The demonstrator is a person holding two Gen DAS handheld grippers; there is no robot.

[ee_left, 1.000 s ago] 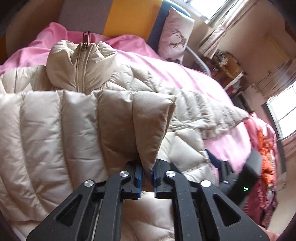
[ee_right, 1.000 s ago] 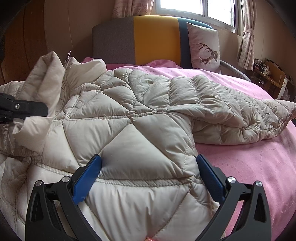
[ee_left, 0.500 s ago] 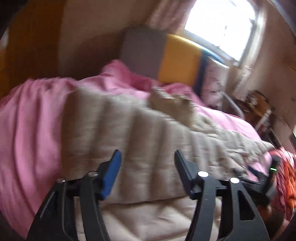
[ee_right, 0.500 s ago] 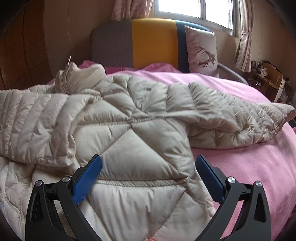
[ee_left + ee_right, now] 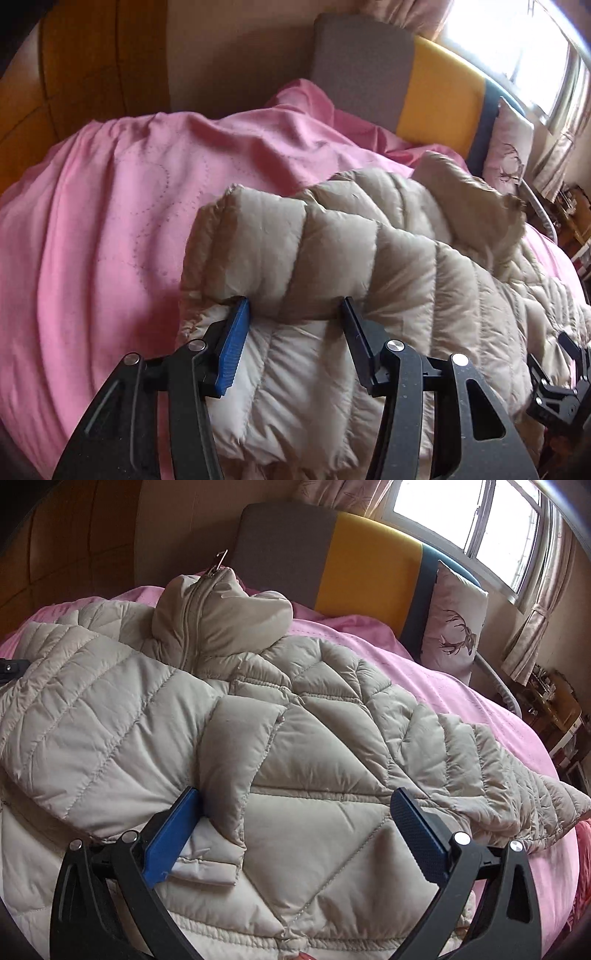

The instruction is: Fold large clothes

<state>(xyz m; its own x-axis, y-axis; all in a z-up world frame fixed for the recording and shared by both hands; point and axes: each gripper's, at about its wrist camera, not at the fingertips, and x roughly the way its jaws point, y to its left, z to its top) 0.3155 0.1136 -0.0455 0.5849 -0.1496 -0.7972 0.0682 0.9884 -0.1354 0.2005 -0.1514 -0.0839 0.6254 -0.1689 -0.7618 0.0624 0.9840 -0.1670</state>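
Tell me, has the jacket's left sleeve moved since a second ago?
Yes. The sleeve now lies folded across the jacket, its cuff mid-chest, below the fixed headboard; earlier the left gripper held it up.

Bed [image 5: 461, 698] under pink quilted cover fills the room's middle. Headboard [image 5: 332, 550] at 12 o'clock: grey, yellow, blue panels. Deer-print cushion [image 5: 456, 622] leans on it at 1 o'clock. Bright window [image 5: 476, 520] beyond, pale curtains [image 5: 535, 627] at 2. Wood-panel wall [image 5: 74, 70] at 10. Cluttered shelf [image 5: 557, 705] at 3.
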